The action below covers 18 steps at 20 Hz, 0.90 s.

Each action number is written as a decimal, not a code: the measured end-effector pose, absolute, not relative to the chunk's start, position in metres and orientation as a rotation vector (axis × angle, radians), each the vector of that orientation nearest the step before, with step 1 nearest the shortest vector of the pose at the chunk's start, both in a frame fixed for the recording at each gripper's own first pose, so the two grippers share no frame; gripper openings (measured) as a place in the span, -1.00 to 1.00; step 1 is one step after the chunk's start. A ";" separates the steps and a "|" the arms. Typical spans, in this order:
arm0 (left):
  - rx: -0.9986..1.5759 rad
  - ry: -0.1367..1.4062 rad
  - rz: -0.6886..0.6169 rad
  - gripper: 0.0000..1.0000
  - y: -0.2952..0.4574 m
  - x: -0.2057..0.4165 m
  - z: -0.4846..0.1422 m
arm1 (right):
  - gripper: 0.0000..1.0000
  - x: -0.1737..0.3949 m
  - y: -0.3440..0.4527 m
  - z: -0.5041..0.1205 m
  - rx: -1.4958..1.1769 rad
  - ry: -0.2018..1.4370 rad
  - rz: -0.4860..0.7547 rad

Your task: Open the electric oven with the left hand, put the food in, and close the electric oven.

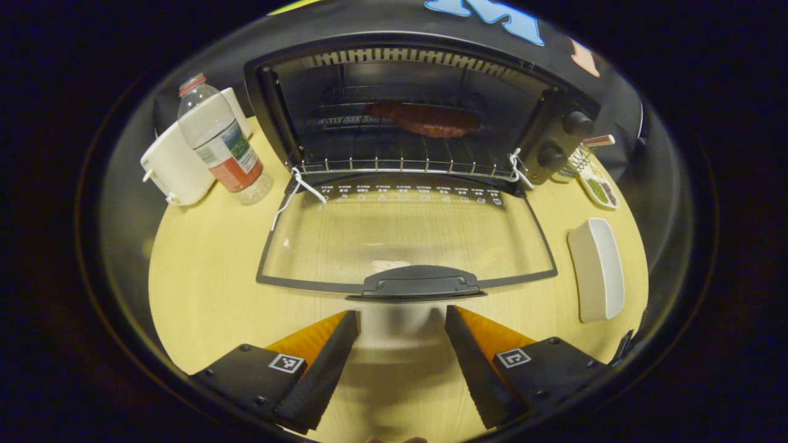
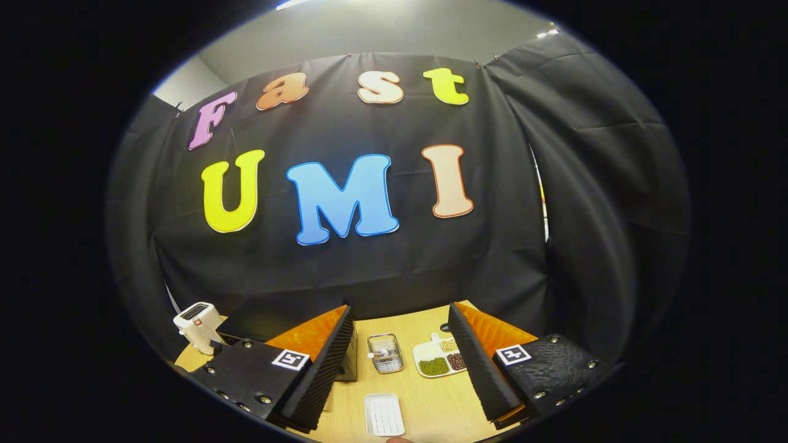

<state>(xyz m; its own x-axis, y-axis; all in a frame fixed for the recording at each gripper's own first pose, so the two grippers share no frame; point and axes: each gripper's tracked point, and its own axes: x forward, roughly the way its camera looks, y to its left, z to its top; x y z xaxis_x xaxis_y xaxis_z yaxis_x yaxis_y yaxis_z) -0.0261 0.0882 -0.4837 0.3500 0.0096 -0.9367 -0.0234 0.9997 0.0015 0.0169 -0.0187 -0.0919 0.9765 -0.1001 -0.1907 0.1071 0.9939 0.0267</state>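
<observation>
Electric oven (image 1: 425,104): black box at the desk's (image 1: 203,283) far side, glass door (image 1: 406,234) dropped flat, handle (image 1: 420,284) nearest. Food (image 1: 425,119): dark reddish slab on the wire rack (image 1: 400,161) inside; dim, possibly meat. White cords hang at both hinges.

Left gripper (image 1: 401,363): low over the pale wood-grain desk, just short of the handle, jaws apart, holding nothing.

Right gripper (image 2: 400,363): raised, facing the booth wall, jaws apart, empty; its left finger partly hides the oven.

Beside: clear plastic bottle (image 1: 220,144), white mug (image 1: 175,166), oblong white dish (image 1: 597,267), small wire basket (image 2: 385,352), sectioned plate of beans (image 2: 438,359).
</observation>
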 end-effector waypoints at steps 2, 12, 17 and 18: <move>-0.009 1.226 0.015 0.95 0.087 -0.025 -0.487 | 0.89 0.018 -0.018 -0.091 0.033 0.190 -0.102; 0.019 1.255 0.013 1.00 0.082 -0.019 -0.497 | 0.89 0.019 -0.015 -0.097 0.034 0.210 -0.089; 0.027 1.262 0.017 1.00 0.083 -0.019 -0.498 | 0.89 0.023 -0.016 -0.098 0.045 0.211 -0.078; 0.027 1.260 0.020 1.00 0.083 -0.019 -0.497 | 0.89 0.022 -0.016 -0.098 0.045 0.210 -0.076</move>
<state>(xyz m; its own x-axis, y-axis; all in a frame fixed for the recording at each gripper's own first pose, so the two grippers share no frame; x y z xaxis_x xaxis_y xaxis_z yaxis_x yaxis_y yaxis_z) -0.0188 0.0828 -0.4972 0.3053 0.0298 -0.9518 -0.0001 0.9995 0.0313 0.0224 -0.0159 -0.0978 0.9752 -0.0702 -0.2100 0.0797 0.9961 0.0371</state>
